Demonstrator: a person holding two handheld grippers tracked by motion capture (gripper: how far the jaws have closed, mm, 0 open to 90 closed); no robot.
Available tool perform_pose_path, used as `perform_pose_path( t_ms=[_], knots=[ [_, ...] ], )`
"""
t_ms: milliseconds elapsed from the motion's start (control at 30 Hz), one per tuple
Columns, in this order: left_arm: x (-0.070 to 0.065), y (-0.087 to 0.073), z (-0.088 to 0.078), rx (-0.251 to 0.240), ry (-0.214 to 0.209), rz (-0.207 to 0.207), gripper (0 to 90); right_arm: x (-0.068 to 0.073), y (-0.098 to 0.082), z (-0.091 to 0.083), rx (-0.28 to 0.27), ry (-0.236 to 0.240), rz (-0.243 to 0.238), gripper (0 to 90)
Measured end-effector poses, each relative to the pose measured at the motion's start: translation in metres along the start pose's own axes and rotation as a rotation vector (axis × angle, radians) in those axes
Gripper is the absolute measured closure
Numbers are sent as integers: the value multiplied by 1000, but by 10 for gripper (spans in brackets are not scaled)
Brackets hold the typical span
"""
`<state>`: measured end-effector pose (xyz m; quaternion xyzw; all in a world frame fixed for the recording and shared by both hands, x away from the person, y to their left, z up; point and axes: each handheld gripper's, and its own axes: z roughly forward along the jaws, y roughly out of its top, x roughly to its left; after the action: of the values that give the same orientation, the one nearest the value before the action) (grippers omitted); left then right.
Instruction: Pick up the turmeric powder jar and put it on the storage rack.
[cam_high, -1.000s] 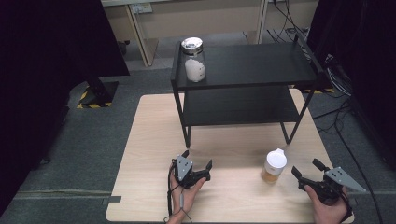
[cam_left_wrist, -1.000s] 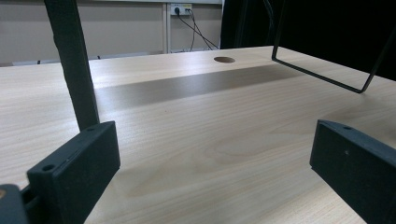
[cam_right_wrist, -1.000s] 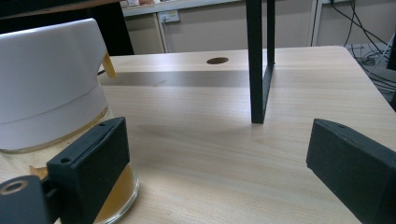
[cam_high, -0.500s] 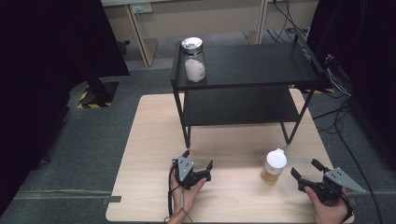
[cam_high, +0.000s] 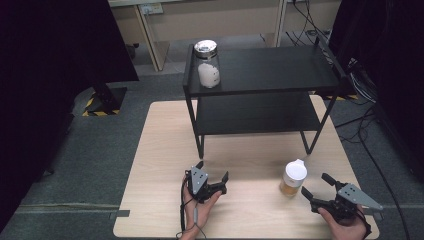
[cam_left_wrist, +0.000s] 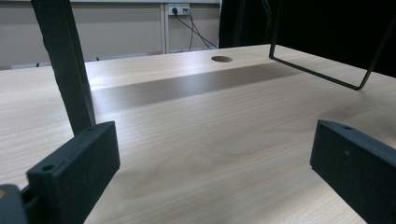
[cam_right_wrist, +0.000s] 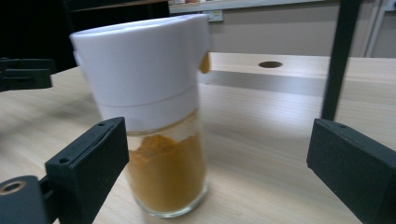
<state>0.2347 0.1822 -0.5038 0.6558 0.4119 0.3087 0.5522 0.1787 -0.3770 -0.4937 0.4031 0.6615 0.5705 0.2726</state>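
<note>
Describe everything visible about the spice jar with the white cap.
The spice jar is a clear glass cylinder under a tall white plastic cap, with orange-brown powder filling its lower part. It stands upright on the wooden table, near the front right, in front of the black shelf. The right gripper faces it with jaws open; nothing but the table touches it.

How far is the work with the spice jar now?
Nothing looks done yet: the spice jar stands upright on the table, untouched. In hand: the right tool, open, points at it from close by. Left: closing on it and lifting. The left tool is open, holding nothing.
</note>
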Motion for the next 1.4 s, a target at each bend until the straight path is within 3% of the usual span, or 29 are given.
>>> perform_pose_path(
  t_ms=[400, 667, 1133, 1400],
  knots=[
    [-1, 0, 0, -2, -1, 1, 9, 12, 4, 21, 17, 72, -45, 59],
    [-1, 0, 0, -1, -2, -2, 8, 12, 7, 33, 25, 76, -56, 110],
    [0, 0, 1, 1, -2, -2, 9, 16, 9, 42, 40, 69, -94, 295],
    [-1, 0, 1, 2, -1, -2, 10, 22, 12, 42, 49, 50, -108, 302]
  ],
)
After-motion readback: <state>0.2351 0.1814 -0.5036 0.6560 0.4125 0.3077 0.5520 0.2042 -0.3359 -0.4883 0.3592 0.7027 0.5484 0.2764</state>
